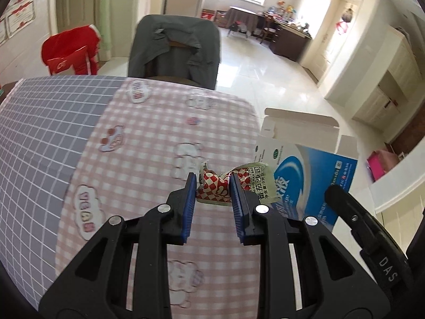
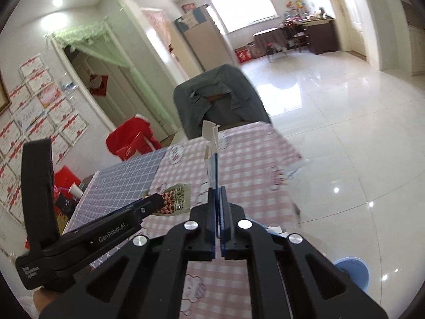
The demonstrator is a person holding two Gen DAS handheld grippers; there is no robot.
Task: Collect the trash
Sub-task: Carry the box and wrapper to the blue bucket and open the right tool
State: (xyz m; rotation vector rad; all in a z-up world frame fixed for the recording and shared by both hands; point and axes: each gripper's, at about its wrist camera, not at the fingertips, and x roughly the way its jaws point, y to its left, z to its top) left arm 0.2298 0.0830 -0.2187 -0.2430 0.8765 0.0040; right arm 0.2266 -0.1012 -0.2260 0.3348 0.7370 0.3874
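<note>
Your left gripper (image 1: pixel 212 183) pinches the crumpled ketchup sachet (image 1: pixel 225 186) above the checked tablecloth (image 1: pixel 148 138). Your right gripper (image 2: pixel 217 194) is closed on the flattened blue medicine box (image 2: pixel 212 164), held upright just beside the sachet.

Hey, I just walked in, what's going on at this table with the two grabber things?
A person is clearing trash off a checked tablecloth with handheld tongs. The left tongs are clamped on a crumpled red-and-white ketchup packet, held above the cloth. The right tongs are shut on a flattened blue-and-white carton, gripped edge-on. A blue bin sits on the floor beside the table; nothing is in it yet that I can see.
</note>
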